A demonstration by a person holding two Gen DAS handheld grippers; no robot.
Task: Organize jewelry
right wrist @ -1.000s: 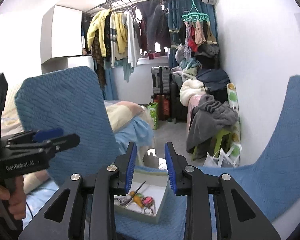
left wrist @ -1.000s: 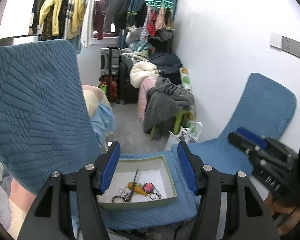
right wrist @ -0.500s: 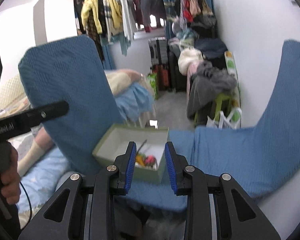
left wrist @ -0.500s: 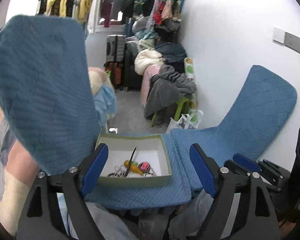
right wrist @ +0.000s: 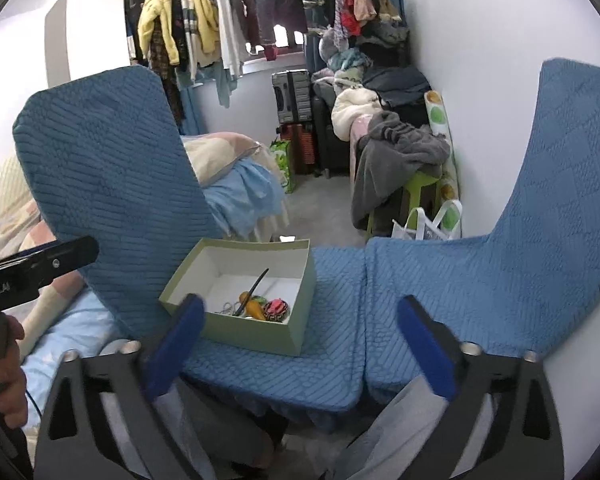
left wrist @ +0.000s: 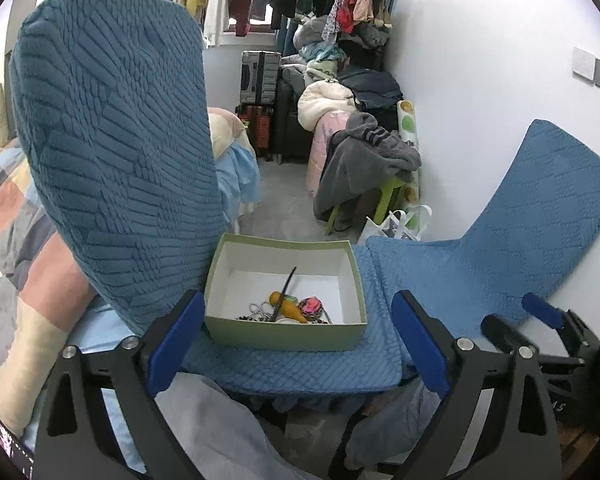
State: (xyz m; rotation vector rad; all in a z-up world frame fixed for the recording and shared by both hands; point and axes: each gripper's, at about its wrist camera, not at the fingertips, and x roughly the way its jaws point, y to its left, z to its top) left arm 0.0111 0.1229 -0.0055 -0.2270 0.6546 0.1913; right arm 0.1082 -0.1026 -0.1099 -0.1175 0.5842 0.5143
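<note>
Resting on the blue quilted seat cushion [left wrist: 300, 364], the pale green box [left wrist: 284, 336] with jewelry [left wrist: 288, 308] at its near wall lies ahead of the left gripper [left wrist: 296, 340], nearer than the right gripper [right wrist: 300, 344], both opening empty.

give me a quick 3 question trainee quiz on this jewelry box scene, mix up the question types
1. True or false: the green box has its lid on.
2. What does the box rest on? A) bare floor B) blue chair cushion C) suitcase
3. Fill in: neither the left gripper nor the right gripper has anything between its ____.

Key: 1 false, it is open with the jewelry showing inside. 2 B. 3 fingers; both sets of jaws are opening.
</note>
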